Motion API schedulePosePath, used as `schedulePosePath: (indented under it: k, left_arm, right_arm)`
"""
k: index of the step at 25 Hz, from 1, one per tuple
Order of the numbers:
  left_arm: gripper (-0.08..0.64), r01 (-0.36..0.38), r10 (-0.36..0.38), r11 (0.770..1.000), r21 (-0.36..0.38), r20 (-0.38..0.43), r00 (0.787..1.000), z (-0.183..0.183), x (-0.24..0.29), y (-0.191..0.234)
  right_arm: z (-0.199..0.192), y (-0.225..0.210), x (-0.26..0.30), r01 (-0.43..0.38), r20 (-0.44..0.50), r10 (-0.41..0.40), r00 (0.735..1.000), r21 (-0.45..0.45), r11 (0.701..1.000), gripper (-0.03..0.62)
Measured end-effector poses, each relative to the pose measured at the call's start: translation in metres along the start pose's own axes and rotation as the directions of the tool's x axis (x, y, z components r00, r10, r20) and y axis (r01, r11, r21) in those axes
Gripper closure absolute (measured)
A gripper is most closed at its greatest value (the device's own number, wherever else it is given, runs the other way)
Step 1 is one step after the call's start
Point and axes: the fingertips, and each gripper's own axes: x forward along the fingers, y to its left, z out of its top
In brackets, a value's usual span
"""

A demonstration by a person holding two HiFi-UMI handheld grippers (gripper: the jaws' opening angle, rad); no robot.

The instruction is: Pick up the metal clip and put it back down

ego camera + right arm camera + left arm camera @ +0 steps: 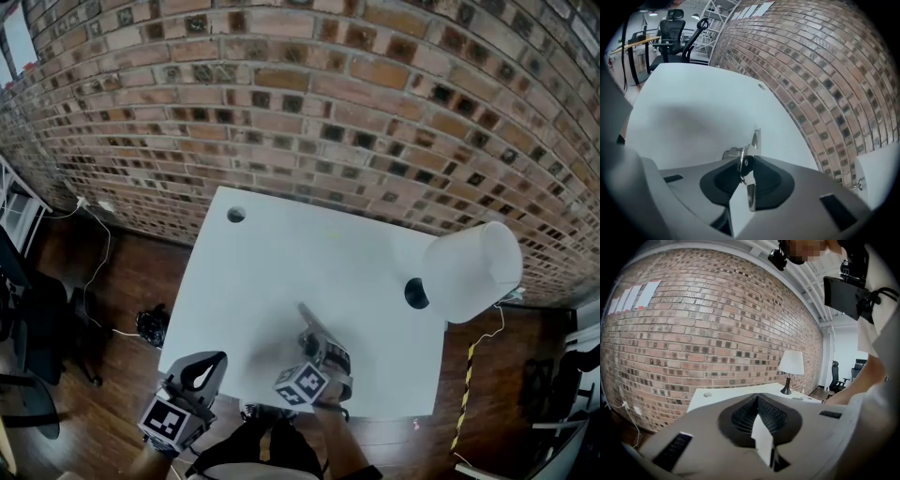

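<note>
the right gripper (744,161) is pinching the shiny silver metal clip (755,139) between its jaws over the flat white table (693,103) (the left gripper (758,405) is hanging closed, holding nothing).

No words, brands or numbers are showing legibly anywhere. The left cube (167,419), behind the left gripper (202,368) jaws, and the right cube (302,382), behind the right gripper (315,339) jaws, are carrying only black-and-white square patterns. Pale sheets (635,296) on the brick wall (717,324), far ahead and up-left of the left jaws, are showing nothing readable.
</note>
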Motion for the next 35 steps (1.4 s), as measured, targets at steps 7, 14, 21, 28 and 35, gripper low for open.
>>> schedulePosePath:
  k: [7, 14, 21, 28, 35]
  left_arm:
    - [0.555, 0.014, -0.014, 1.0, 0.017, 0.007, 1.0, 0.007, 0.003, -0.006]
    - [0.555, 0.043, -0.044, 0.998, 0.038, 0.04, 0.998, 0.022, 0.01, -0.019]
    - [0.555, 0.068, -0.076, 0.994, 0.09, 0.088, 0.993, 0.048, 0.015, -0.04]
    - [0.555, 0.104, -0.121, 0.987, 0.119, 0.148, 0.982, 0.077, 0.015, -0.069]
    - [0.555, 0.128, -0.132, 0.991, 0.032, 0.222, 0.966, 0.088, 0.005, -0.072]
  right_arm:
    - [0.007, -0.024, -0.025, -0.003, 0.094, -0.013, 0.996, 0.17, 0.986, 0.532]
    - [0.023, -0.078, -0.082, -0.095, 0.3, -0.06, 0.952, 0.476, 0.874, 0.532]
    - [0.033, -0.127, -0.165, -0.165, 0.494, -0.171, 0.853, 0.566, 0.808, 0.532]
    - [0.024, -0.158, -0.236, -0.242, 0.597, -0.28, 0.752, 0.645, 0.724, 0.534]
    - [0.008, -0.171, -0.283, -0.35, 0.644, -0.388, 0.659, 0.72, 0.599, 0.532]
